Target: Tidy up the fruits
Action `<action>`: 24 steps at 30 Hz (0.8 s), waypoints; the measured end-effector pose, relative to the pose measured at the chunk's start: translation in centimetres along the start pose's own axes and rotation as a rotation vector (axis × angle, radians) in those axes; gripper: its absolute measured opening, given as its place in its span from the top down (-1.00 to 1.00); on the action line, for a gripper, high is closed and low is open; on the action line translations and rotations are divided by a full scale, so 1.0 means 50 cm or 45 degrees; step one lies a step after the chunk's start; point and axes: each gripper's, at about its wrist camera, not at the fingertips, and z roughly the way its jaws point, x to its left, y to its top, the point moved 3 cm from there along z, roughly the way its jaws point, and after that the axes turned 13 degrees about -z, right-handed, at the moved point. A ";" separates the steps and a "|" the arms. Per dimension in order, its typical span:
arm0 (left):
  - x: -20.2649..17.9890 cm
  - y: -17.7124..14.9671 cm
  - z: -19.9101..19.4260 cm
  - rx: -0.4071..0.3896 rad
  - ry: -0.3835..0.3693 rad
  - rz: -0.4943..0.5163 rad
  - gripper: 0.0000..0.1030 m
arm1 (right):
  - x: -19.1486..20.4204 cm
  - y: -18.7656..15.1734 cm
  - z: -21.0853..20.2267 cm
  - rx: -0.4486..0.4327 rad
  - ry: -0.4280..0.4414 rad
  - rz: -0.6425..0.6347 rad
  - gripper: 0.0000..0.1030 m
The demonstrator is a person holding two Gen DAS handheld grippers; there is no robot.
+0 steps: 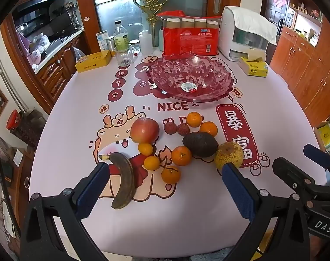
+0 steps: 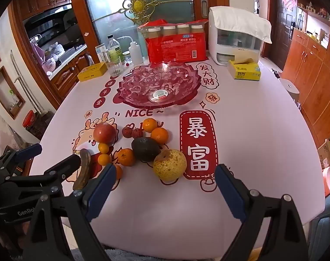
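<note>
Fruit lies loose on the printed tablecloth: a red apple (image 1: pixel 144 129), a browned banana (image 1: pixel 123 180), a dark avocado (image 1: pixel 199 144), a speckled pear (image 1: pixel 229 155), two lychees (image 1: pixel 170 127) and several oranges (image 1: pixel 181 155). Behind them stands a pink glass bowl (image 1: pixel 175 71) holding only a label sticker. My left gripper (image 1: pixel 165 166) hangs open above the near fruit, with the banana by its left finger and the pear by its right. In the right wrist view, my right gripper (image 2: pixel 166 168) is open too, just short of the pear (image 2: pixel 169 164) and avocado (image 2: pixel 145 149). Neither holds anything.
At the back of the table stand a red packet of bottles (image 1: pixel 190 35), a white appliance (image 1: pixel 245 34), a yellow tissue box (image 1: pixel 253 67), a yellow tin (image 1: pixel 93 61), a glass cup (image 1: pixel 123 55) and bottles. Wooden cabinets (image 1: pixel 306 65) stand to the right.
</note>
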 end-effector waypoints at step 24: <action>-0.013 0.020 -0.007 0.001 -0.020 -0.025 -0.95 | -0.015 0.014 0.001 -0.040 0.057 -0.010 -0.79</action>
